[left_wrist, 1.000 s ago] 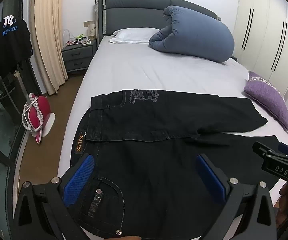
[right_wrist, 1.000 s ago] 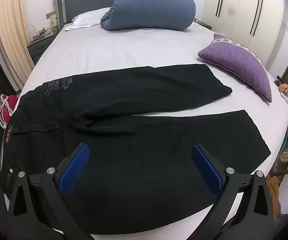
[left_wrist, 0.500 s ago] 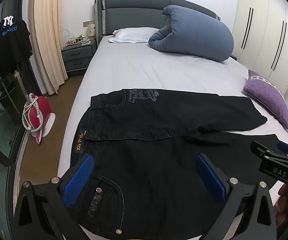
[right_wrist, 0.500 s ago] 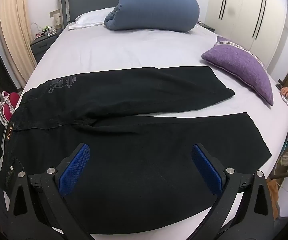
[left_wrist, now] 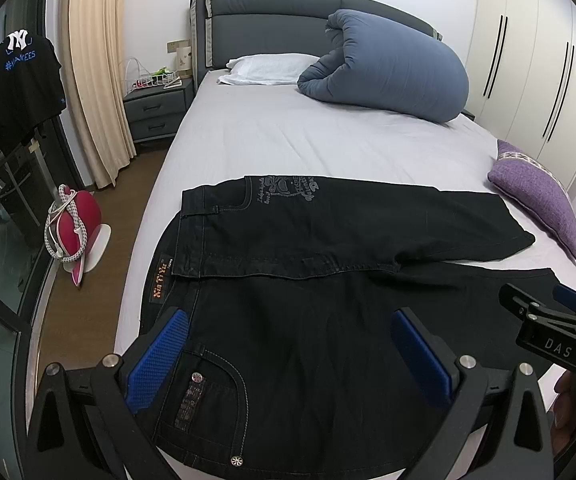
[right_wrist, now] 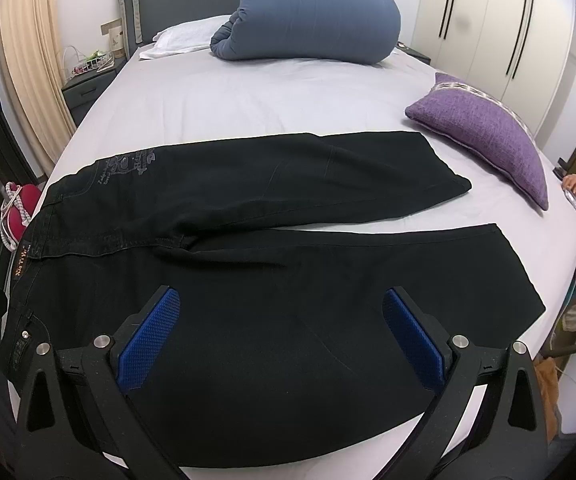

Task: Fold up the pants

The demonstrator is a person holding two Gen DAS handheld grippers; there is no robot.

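Black pants [left_wrist: 320, 280] lie flat on the bed [left_wrist: 288, 140], waistband to the left, both legs spread to the right in a V. They also show in the right wrist view [right_wrist: 288, 248]. My left gripper [left_wrist: 288, 344] is open and empty, hovering above the waist and pocket area near the front edge. My right gripper [right_wrist: 280, 328] is open and empty above the near leg. The right gripper's body [left_wrist: 556, 332] shows at the right edge of the left wrist view.
A rolled blue duvet [left_wrist: 388, 68] and white pillow [left_wrist: 268, 68] lie at the headboard. A purple cushion [right_wrist: 484, 132] sits at the bed's right side. A nightstand [left_wrist: 156, 108], curtain, and a red object [left_wrist: 76, 232] on the floor stand left. Wardrobes line the right wall.
Both grippers have drifted slightly back and up from the pants; the views shift a little. The pants have not moved and both grippers stay open.
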